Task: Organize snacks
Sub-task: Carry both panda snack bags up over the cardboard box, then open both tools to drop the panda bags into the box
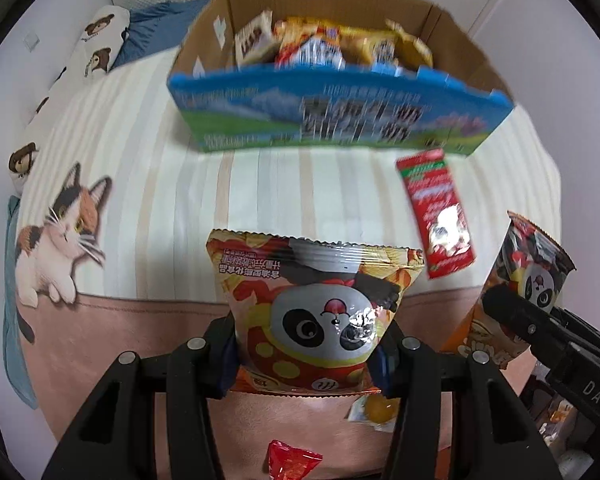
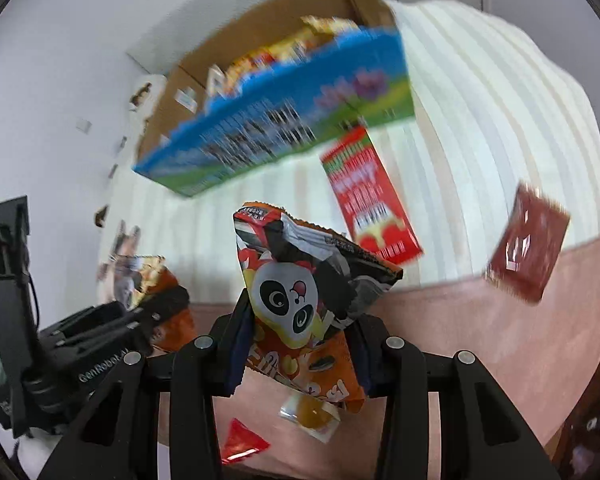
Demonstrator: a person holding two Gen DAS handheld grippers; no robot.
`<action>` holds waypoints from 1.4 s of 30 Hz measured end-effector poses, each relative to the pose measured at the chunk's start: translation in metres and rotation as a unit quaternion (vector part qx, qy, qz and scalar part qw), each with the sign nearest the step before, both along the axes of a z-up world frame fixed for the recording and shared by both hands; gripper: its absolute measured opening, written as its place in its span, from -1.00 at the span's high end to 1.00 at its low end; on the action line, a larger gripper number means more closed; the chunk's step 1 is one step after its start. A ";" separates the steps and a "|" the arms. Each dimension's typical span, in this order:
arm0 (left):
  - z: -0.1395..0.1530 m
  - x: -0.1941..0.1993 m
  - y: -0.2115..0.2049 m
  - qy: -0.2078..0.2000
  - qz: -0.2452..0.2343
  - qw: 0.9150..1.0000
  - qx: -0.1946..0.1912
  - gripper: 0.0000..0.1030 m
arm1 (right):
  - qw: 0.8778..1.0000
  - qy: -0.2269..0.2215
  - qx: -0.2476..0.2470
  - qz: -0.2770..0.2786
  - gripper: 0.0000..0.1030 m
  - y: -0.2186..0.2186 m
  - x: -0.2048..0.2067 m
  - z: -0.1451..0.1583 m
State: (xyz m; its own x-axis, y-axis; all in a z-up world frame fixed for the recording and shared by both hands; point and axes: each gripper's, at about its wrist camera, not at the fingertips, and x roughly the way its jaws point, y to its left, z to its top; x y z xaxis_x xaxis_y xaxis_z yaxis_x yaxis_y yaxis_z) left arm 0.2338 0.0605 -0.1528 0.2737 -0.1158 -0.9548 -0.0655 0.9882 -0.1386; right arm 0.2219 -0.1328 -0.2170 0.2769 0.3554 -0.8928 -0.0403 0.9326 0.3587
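A: Can you read the words on the blue box (image 1: 340, 120)?
B: No, they are all blurry. The snacks inside (image 1: 332, 44) are smeared too.
A: And the red wrapper (image 1: 292, 462) at the bottom?
B: The picture's edge cuts it off. The dark red packet (image 2: 526, 246) is fuzzy too.

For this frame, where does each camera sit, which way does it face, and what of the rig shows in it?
Left wrist: on the left gripper, looking forward over the bed toward the cardboard box; its fingers clamp a panda snack bag, with the right gripper at the right edge.
Right wrist: on the right gripper, tilted, facing the same box; it grips a crumpled panda bag, with the left gripper at the left.
Shared: box, red packet, both bags.
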 end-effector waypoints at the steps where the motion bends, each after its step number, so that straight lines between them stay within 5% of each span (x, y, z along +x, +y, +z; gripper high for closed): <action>1: 0.012 -0.001 0.001 -0.007 0.002 1.000 -0.002 0.06 | 1.000 -0.008 0.003 0.003 0.12 0.004 0.006 0.008; 11: 0.080 0.072 0.003 -0.061 0.024 0.997 -0.034 0.06 | 0.997 -0.054 0.050 0.032 0.12 0.015 0.076 0.070; 18: 0.092 0.161 0.012 -0.043 0.022 0.998 -0.047 0.06 | 0.995 -0.070 0.041 0.055 0.12 0.026 0.163 0.092; 24: 0.057 0.239 -0.006 0.030 0.002 0.997 -0.074 0.05 | 0.997 -0.031 0.004 0.075 0.12 0.024 0.235 0.073; 29: 0.005 0.285 -0.027 0.116 -0.002 0.985 -0.123 0.05 | 0.996 0.019 -0.028 0.078 0.12 0.013 0.269 0.035; 39: -0.039 0.307 -0.063 0.169 -0.022 0.972 -0.164 0.05 | 0.993 0.066 -0.046 0.084 0.12 0.003 0.282 -0.004; 42: -0.043 0.309 -0.071 0.188 -0.024 0.967 -0.168 0.01 | 0.991 0.091 -0.058 0.083 -0.11 0.003 0.285 -0.011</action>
